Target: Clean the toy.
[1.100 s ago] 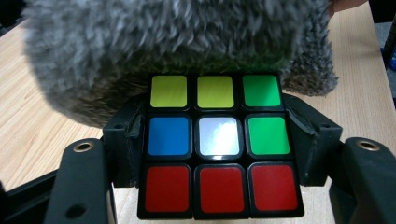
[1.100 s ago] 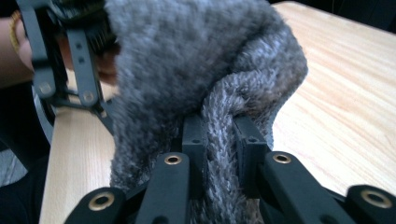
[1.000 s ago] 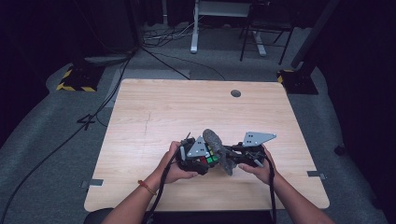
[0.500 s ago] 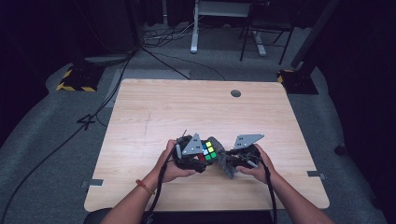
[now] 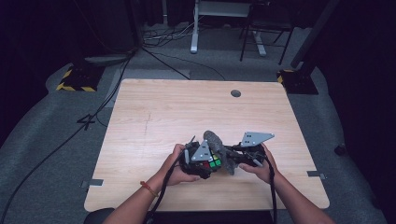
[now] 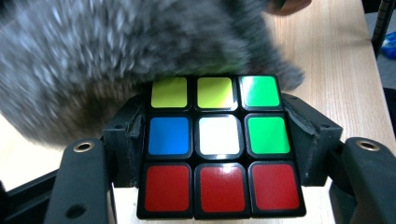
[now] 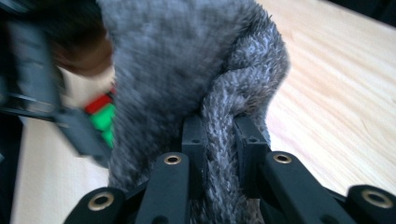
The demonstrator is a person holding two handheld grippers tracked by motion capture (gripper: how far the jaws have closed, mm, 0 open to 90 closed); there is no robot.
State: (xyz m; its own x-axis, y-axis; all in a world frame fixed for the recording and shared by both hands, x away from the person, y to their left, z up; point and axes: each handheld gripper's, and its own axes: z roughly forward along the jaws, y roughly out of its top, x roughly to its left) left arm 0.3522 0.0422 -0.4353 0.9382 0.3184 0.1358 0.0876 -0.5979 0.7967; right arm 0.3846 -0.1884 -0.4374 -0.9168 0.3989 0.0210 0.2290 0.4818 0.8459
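Item: puzzle cube (image 6: pixel 219 147), clamped between the closed jaws of the left gripper (image 5: pixel 201 161), held low over the near edge of the wooden table (image 5: pixel 187 112). Item: grey knitted cloth (image 7: pixel 201 93), a fold pinched tight in the shut right gripper (image 7: pixel 223 140). Change noted: half a second ago the cube's coloured top lay uncovered from above; the cloth now rises and drapes over its far side, touching it. Assessment: wiping of the cube appears under way, several faces likely untreated.
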